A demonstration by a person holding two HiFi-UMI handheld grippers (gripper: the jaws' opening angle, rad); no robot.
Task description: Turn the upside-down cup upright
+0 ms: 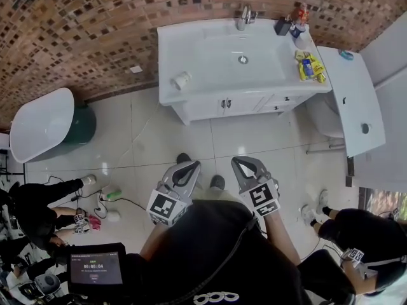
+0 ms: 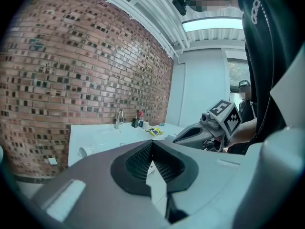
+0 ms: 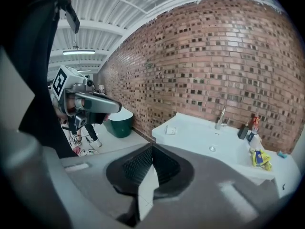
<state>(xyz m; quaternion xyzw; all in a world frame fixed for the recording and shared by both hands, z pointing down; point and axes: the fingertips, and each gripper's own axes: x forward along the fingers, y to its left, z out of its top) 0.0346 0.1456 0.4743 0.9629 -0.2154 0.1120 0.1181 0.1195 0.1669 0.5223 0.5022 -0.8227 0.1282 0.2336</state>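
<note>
A small white cup point(image 1: 182, 79) rests on the front left corner of the white vanity top point(image 1: 210, 75), left of the basin, and seems to lie on its side. The left gripper view shows the cup point(image 2: 86, 151) small and far off, as does the right gripper view point(image 3: 170, 130). My left gripper point(image 1: 191, 165) and right gripper point(image 1: 236, 161) are held side by side over the tiled floor, well short of the vanity. Both point toward it, shut, with nothing in them. Each shows in the other's view: the right gripper point(image 2: 174, 138) and the left gripper point(image 3: 119, 109).
A faucet point(image 1: 245, 14), bottles point(image 1: 291, 25) and a yellow pack point(image 1: 310, 67) stand on the vanity's back and right side. A white tub point(image 1: 41, 122) with a green bin point(image 1: 82, 124) is at the left. People sit at both lower corners, and cables point(image 1: 121, 199) lie on the floor.
</note>
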